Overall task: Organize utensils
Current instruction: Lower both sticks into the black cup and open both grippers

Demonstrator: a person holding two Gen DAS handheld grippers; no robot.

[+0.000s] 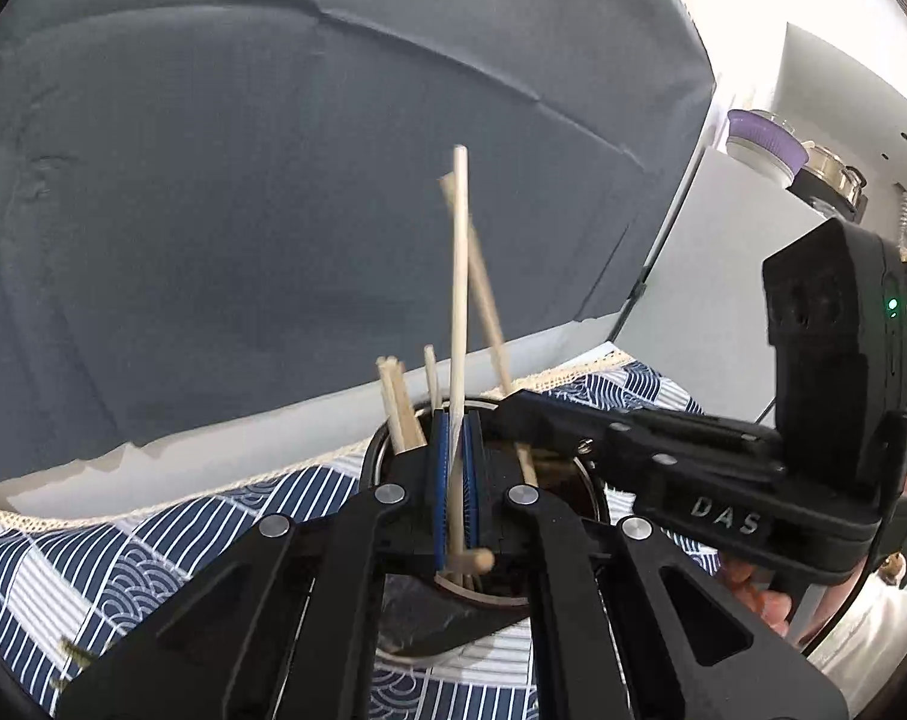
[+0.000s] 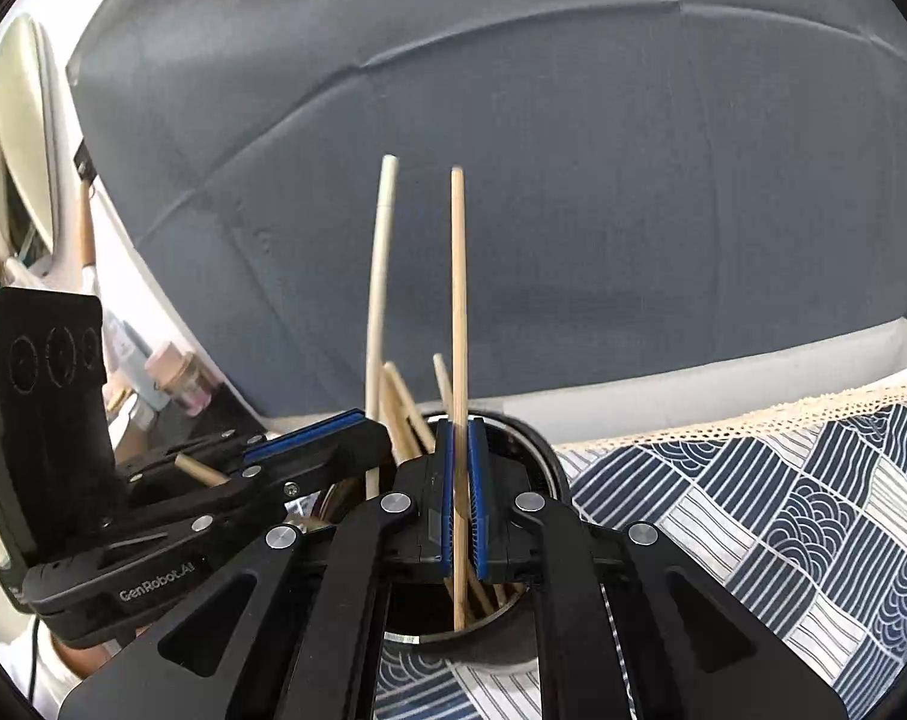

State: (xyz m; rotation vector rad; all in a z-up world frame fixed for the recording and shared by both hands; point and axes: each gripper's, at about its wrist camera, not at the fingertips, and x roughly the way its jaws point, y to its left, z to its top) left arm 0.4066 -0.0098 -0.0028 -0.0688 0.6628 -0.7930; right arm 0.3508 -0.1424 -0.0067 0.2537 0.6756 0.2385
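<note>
Chopsticks (image 2: 393, 402) in holder (image 2: 537, 450) on tablecloth (image 2: 783, 510)

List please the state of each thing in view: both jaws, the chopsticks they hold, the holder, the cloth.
Left gripper: jaws shut on a pale chopstick.
Right gripper: jaws shut on a tan chopstick.
Pale chopstick: upright, lower end over the holder.
Tan chopstick: upright, tip inside the holder.
Holder: standing, several chopsticks leaning inside.
Patterned cloth: spread flat.

A pale slim wooden chopstick (image 1: 458, 324) stands upright, pinched in my left tool (image 1: 453, 468); a tan one (image 2: 459, 360) in my right tool (image 2: 462, 498), both over the dark round holder (image 2: 483, 639) of chopsticks.
</note>
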